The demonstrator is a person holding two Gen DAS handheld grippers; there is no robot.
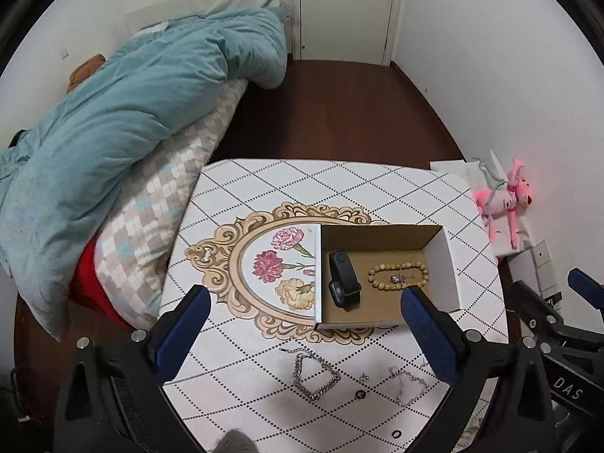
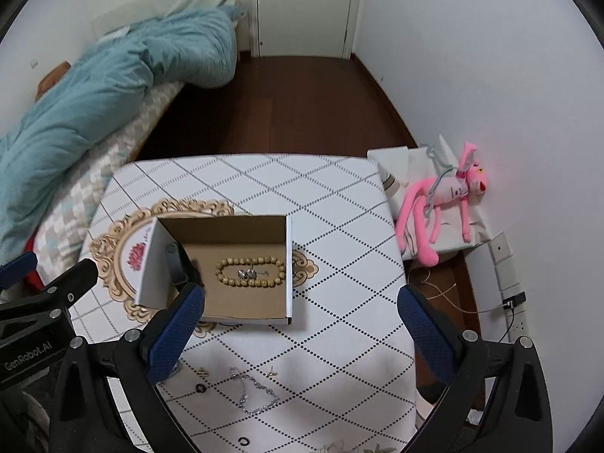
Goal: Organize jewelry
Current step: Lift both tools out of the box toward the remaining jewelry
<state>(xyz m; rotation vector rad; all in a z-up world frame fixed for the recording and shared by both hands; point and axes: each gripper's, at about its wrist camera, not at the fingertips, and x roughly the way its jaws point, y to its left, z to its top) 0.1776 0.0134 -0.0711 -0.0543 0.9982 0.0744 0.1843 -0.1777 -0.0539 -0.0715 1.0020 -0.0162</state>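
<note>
An open cardboard box [image 1: 443, 260] [image 2: 288, 264] stands on the patterned table. Inside lie a black smartwatch [image 1: 342, 280] [image 2: 177, 266], a wooden bead bracelet [image 1: 398, 276] [image 2: 250, 272] and a small silver piece [image 1: 397, 278] [image 2: 247, 273] in the bracelet's middle. In front of the box lie a chunky silver chain [image 1: 315, 377], a thin silver chain [image 1: 407, 383] [image 2: 256, 394], small earrings [image 1: 364, 377] [image 2: 271, 370] and dark rings [image 1: 361, 394] [image 2: 200, 388]. My left gripper [image 1: 305, 313] is open and empty above the table, near the box front. My right gripper [image 2: 302, 313] is open and empty.
The table [image 1: 264, 181] [image 2: 339, 196] is small, with a bed and teal duvet [image 1: 113, 113] [image 2: 94, 105] to its left. A pink plush toy [image 1: 506, 200] [image 2: 445, 200] lies on white bags at the right wall. Dark floor and a door lie beyond.
</note>
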